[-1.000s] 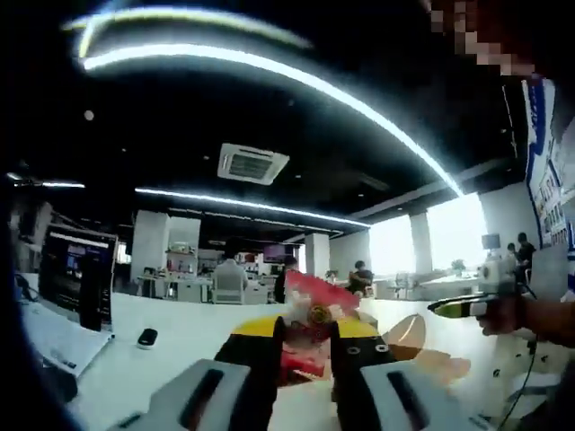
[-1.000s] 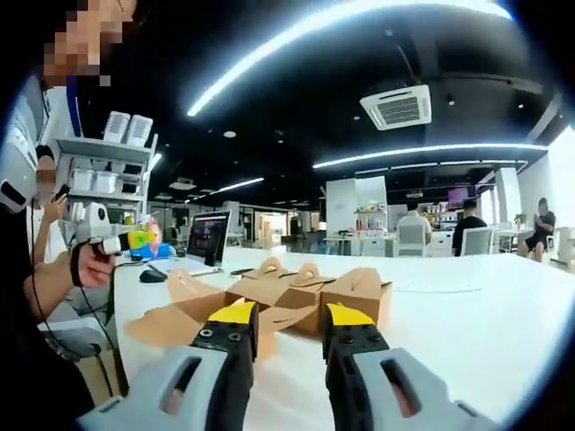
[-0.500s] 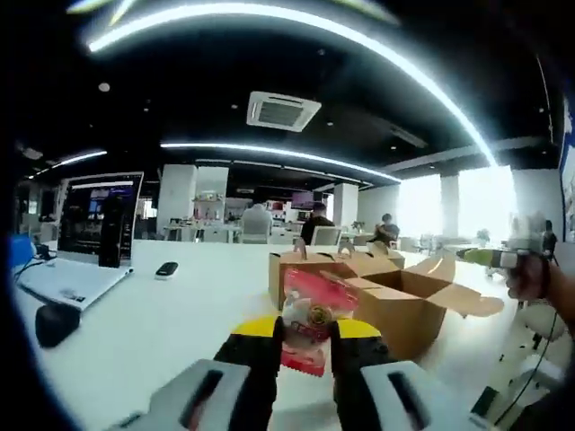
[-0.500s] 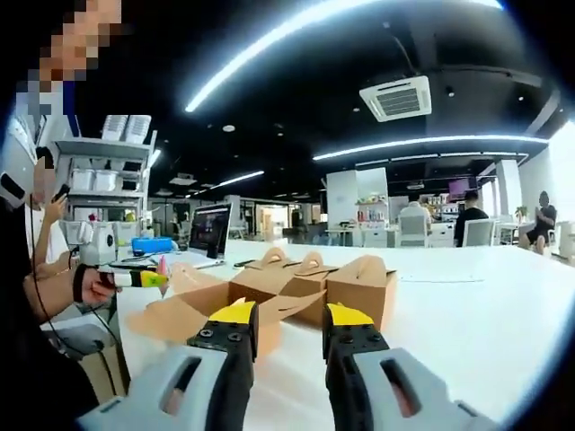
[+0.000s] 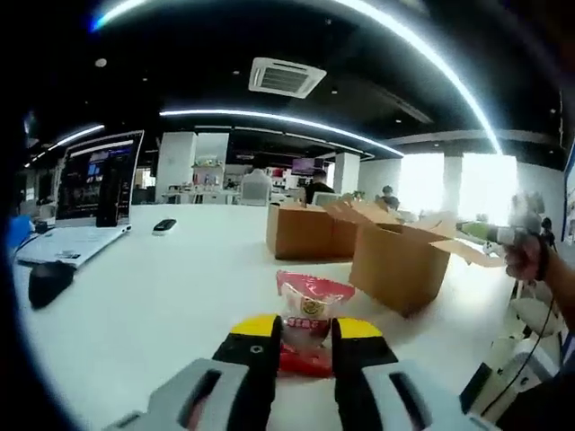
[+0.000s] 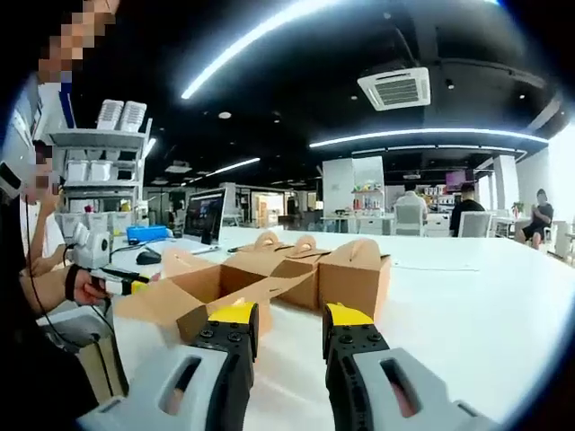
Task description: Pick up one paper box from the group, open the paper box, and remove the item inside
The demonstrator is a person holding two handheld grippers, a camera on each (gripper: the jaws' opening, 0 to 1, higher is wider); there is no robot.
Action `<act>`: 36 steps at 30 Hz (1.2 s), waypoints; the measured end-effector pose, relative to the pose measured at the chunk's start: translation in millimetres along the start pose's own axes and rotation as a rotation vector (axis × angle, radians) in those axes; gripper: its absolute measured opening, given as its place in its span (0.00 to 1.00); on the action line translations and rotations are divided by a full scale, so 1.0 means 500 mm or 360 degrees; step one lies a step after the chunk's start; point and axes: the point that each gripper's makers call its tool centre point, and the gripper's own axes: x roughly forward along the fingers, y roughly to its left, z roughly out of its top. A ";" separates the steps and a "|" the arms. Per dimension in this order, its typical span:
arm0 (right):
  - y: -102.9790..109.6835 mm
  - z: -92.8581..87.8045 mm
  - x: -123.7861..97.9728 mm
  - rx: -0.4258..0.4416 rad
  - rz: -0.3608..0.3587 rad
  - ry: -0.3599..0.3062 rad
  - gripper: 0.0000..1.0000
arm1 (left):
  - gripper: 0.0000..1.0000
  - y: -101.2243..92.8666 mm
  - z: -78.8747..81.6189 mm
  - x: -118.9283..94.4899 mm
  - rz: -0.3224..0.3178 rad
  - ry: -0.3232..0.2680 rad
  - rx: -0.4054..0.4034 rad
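- snack packet [image 5: 306, 320], red and pink with a round yellow mark, sits pinched between the yellow-tipped jaws of our left gripper [image 5: 305, 334]; its lower edge is close to the white worktop [image 5: 162, 296], though we cannot tell whether it touches.
- beyond the packet in the left gripper view, an open paper box [image 5: 400, 262] stands on the worktop with its flaps spread, and a closed brown box [image 5: 299, 232] stands just behind it to the left.
- in the same view a laptop [image 5: 88, 193] with a lit screen sits at the left, a dark mouse [image 5: 47, 280] near its front edge, and a small dark object [image 5: 163, 225] lies further back.
- at the right edge of that view a hand [image 5: 524, 258] holds our other gripper, pointing in toward the boxes.
- our right gripper [image 6: 289, 325] has its jaws spread with nothing between them, and it hovers just in front of the box group.
- in the right gripper view the open paper box [image 6: 193, 292] lies nearest, flaps out, with closed handled boxes [image 6: 346, 274] touching in a row behind it.
- at the left of that view a hand [image 6: 79, 283] carries the left gripper low beside the worktop edge.
- people sit at far desks [image 6: 413, 215] under ceiling light strips.
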 end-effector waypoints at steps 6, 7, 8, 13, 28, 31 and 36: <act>0.012 0.010 0.005 -0.0012 0.0017 -0.0005 0.29 | 0.25 -0.024 -0.001 0.012 -0.0082 0.0015 0.0000; 0.013 0.009 0.004 -0.0017 0.0019 -0.0002 0.29 | 0.25 -0.029 0.000 0.011 -0.0100 0.0012 0.0013; 0.011 0.009 0.001 -0.0020 0.0017 0.0001 0.29 | 0.25 -0.035 0.002 0.010 -0.0130 0.0006 0.0045; -0.005 -0.005 -0.006 0.0005 -0.0019 0.0024 0.29 | 0.25 -0.106 0.003 0.000 -0.0463 0.0031 0.0237; 0.000 -0.006 -0.006 -0.0012 -0.0012 0.0034 0.29 | 0.25 -0.254 -0.029 0.028 -0.1116 0.0296 0.0635; -0.004 -0.008 -0.009 -0.0008 -0.0023 0.0036 0.29 | 0.25 -0.270 -0.028 0.038 -0.1161 0.0314 0.0672; -0.011 -0.014 -0.013 0.0002 -0.0037 0.0042 0.29 | 0.25 -0.293 -0.040 0.056 -0.1273 0.0349 0.0637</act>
